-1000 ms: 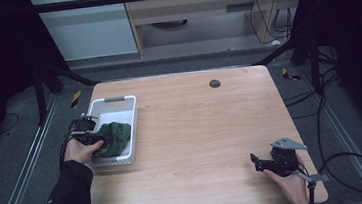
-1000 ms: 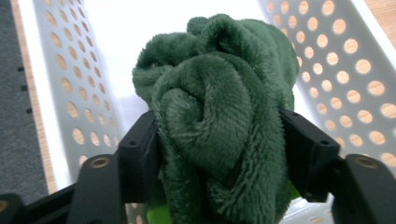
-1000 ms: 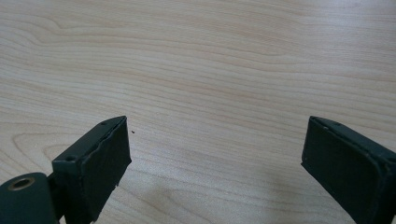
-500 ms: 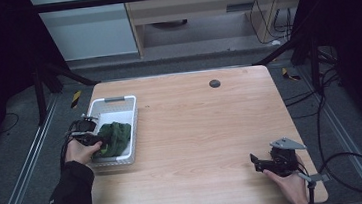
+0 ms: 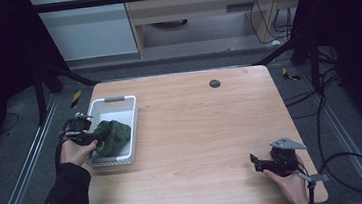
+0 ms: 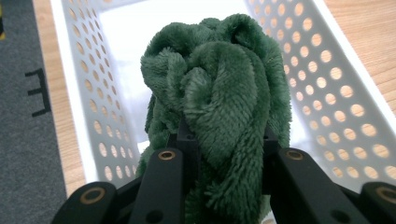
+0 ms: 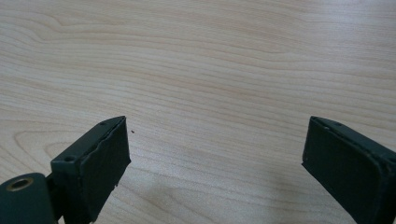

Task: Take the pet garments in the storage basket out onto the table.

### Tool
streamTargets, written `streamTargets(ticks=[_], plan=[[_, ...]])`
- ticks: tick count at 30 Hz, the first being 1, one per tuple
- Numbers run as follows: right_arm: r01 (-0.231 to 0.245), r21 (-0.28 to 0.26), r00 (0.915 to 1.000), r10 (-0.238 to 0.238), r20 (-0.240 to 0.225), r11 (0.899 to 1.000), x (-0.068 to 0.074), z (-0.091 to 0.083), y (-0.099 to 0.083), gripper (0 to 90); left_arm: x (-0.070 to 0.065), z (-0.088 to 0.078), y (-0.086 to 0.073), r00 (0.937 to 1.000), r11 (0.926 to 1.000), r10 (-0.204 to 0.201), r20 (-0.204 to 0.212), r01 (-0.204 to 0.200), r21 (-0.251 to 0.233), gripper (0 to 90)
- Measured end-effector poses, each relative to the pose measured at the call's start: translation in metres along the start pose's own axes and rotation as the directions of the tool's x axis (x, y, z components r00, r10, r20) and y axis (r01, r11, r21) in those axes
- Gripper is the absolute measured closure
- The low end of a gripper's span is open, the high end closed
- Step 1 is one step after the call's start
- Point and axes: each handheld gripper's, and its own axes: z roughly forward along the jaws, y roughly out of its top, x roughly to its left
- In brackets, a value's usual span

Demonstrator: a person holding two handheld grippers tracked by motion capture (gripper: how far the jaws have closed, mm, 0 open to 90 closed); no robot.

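Observation:
A crumpled dark green plush cloth lies in a white perforated basket at the table's left side. My left gripper reaches in over the basket's left wall. Its jaws have just been closing and now pinch a fold of the cloth between them, so it is shut on the cloth. Near the table's front right corner, my right gripper is open just above the bare wooden table, nothing between its jaws.
The basket's holed walls flank the cloth on both sides. A small dark round disc sits in the tabletop at the far edge. Black frame posts and cables surround the table; a cable trails from the right gripper.
The left gripper's jaws have closed onto the green cloth in the basket, and the left hand shifted slightly. The right hand and gripper have stayed still.

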Motion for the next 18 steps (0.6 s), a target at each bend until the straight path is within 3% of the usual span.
streamTargets(ticks=[18], plan=[[-0.001,-0.002,1.0000,0.001,0.003,1.000,0.001,0.000,0.000,7.2,-0.003,-0.044,0.004,0.9994,0.9954,0.034,-0.009,-0.035,-0.089,71.4]])
